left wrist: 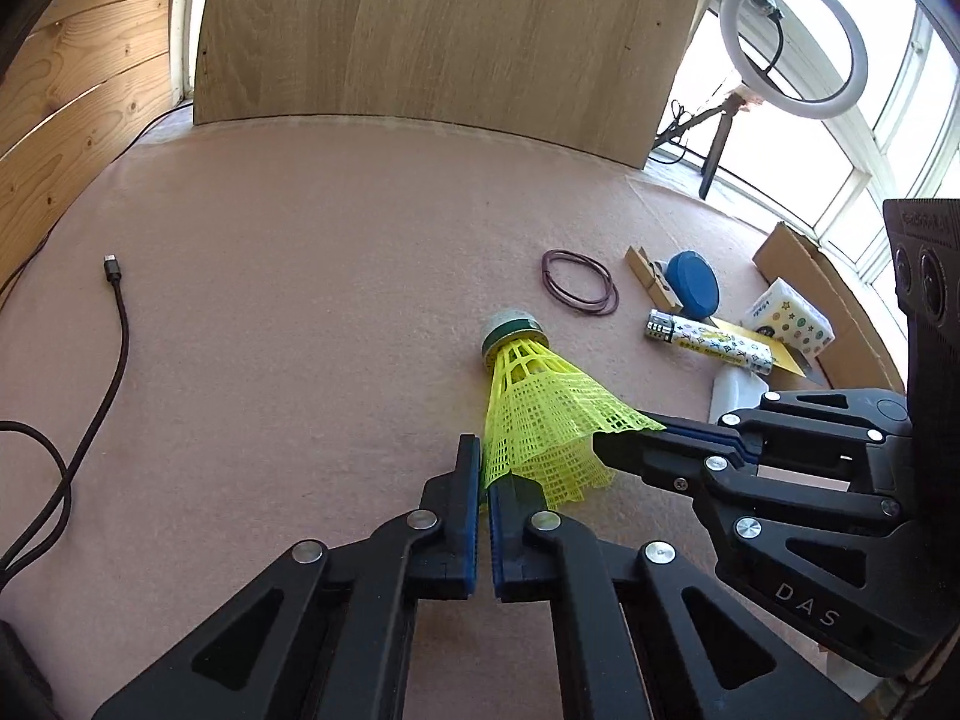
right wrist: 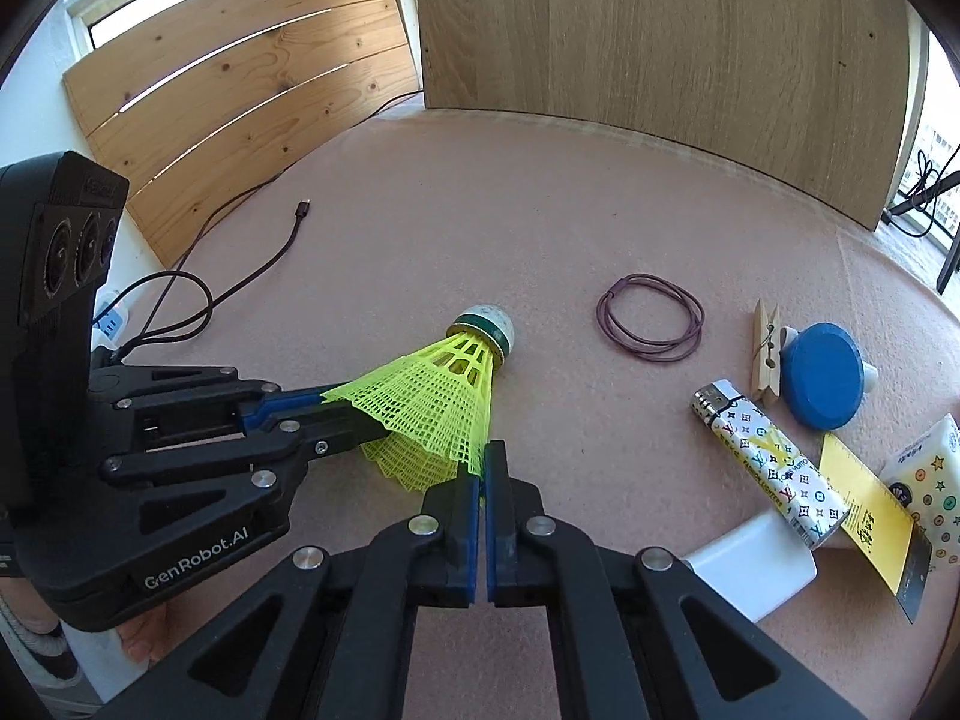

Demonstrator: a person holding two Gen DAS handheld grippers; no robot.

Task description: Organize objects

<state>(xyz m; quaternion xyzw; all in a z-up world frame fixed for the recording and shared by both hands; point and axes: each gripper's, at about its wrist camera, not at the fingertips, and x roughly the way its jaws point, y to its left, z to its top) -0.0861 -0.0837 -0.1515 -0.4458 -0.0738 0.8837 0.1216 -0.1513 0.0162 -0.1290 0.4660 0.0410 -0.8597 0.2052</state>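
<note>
Pink felt-covered bench carries everything, backed by an upright wooden board. Your left claw is pressed together on the skirt rim of the yellow shuttlecock, mesh pinched between its blue pads. Your right claw pinches the opposite edge of the same skirt, jaws likewise closed on the mesh. The shuttlecock lies near mid-bench, green-banded cork end pointing away from you and resting on the felt. To its right: white tissue pack, patterned lighter, blue disc, ring of dark rubber bands, wooden clothespin. Black cable trails at far left.
</note>
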